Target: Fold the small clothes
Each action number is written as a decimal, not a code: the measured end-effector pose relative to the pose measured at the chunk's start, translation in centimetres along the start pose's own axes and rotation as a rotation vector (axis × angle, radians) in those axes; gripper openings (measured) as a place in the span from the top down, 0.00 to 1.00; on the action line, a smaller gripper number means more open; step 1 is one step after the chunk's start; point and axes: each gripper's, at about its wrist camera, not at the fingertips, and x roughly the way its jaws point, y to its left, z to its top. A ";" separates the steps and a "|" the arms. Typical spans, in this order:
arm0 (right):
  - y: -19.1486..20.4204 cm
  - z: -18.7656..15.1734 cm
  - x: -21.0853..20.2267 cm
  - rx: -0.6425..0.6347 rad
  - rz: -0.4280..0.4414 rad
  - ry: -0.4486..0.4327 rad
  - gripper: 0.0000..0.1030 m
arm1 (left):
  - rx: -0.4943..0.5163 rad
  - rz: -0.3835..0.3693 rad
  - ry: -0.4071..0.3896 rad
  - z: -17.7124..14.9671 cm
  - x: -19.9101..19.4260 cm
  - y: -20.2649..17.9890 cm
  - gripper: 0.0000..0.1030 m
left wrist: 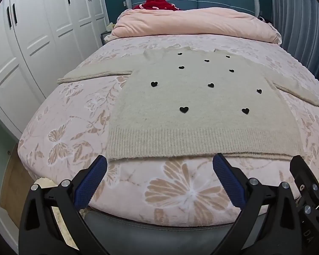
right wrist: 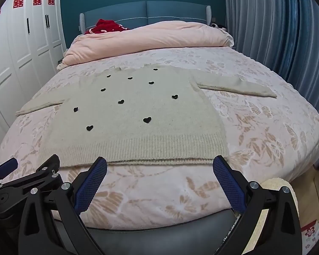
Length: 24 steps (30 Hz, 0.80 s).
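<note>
Soft, floppy knit sweater (left wrist: pixel 193 110) lay flat on bed (left wrist: pixel 74 127); both grippers, left gripper (left wrist: pixel 159 176), right gripper (right wrist: pixel 159 176), jaws released, empty; ribbed hem corners looked best to pinch.

Lighting is even, soft and moderately bright in both views; its source cannot be told. Shadows are faint, with a thin one under the near hem of the sweater (left wrist: pixel 193 97). No glare. Focus is sharp centrally. Strong fisheye bending curves the wardrobe (left wrist: pixel 38 42) and curtain (right wrist: pixel 276 31); corners are black.
</note>
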 end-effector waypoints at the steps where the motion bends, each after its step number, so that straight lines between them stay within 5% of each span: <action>1: 0.0 0.0 -0.1 0.000 0.000 0.000 0.05 | -0.001 0.000 0.000 0.0 0.0 0.0 0.06; 24: -0.2 0.0 0.0 0.002 0.003 0.002 0.05 | 0.000 0.006 -0.006 0.0 -0.3 0.1 0.06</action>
